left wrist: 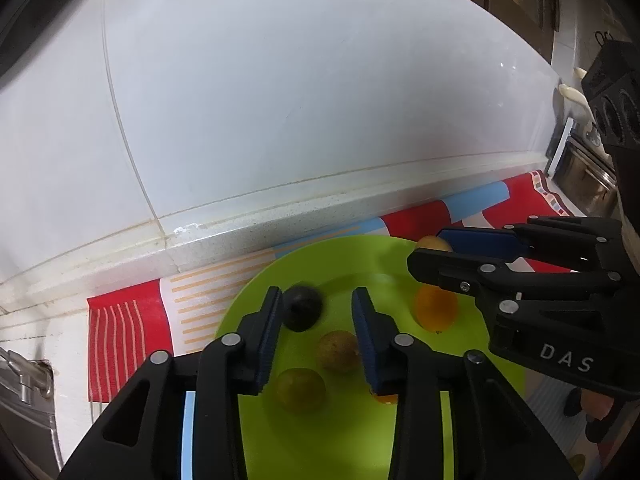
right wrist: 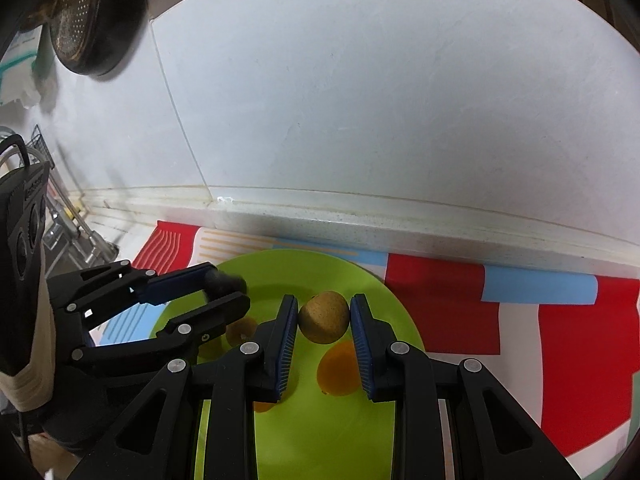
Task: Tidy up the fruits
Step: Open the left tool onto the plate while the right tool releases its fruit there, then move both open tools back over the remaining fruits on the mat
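A lime green plate lies on a striped mat. My left gripper hovers over the plate's far side with a dark, blurred round fruit between its jaws. The fruit is against the left pad, with a gap to the right pad. My right gripper is shut on a tan round fruit above the plate. Loose on the plate are an orange fruit, a brown fruit and a greenish fruit.
The red, white and blue mat covers the counter below a white tiled wall. A metal sink rack and a hanging dark pan are at the left. A metal container stands at the right.
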`<state>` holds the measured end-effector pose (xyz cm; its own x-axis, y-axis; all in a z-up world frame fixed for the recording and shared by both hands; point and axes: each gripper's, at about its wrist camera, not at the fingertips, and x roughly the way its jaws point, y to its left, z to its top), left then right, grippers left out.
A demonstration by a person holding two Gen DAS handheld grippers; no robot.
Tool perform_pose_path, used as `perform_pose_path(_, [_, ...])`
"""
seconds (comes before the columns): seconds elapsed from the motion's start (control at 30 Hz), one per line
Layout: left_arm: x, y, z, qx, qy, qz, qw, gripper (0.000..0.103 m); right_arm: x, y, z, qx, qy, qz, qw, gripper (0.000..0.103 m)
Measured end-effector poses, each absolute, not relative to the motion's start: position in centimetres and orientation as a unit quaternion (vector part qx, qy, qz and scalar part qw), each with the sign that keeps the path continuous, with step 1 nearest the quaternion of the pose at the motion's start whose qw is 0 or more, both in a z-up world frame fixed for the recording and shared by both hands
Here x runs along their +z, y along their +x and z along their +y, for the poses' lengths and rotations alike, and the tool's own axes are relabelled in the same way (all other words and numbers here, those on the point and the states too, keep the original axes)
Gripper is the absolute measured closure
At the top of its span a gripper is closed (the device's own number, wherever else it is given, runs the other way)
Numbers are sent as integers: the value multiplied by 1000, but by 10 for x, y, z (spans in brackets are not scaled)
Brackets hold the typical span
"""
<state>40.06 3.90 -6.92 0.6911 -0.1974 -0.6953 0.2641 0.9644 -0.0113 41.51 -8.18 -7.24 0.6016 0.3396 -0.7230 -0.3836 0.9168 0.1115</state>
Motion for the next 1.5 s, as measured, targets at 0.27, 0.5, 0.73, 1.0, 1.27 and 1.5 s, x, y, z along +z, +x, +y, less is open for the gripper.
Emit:
perform_pose_path(0.27, [-53,383,46,-108,34,369,923,65,-61,402,-90,200,-20,387,900,74])
perform_pose_path(0.5, [-25,354,45,-109,19,348,931,52,-33,371,-99,200,-25,357,912,74])
perform_pose_path(0.73, [2,317,38,-107,29,315,942,37,-4,330,-113,192,-26,323,926,69])
perform_pose_path(1.0, [19,280,35,-111,19,304,946,27,14,288,-125,175,-42,298,938,67])
perform_pose_path(1.27, [23,239,23,-103,47,288,951,18,22,242,-139,149,-54,284,946,60])
perform_pose_path(1.5, [16,215,16,-110,57,297,947,17,19,211,-146,140,-65,291,944,60])
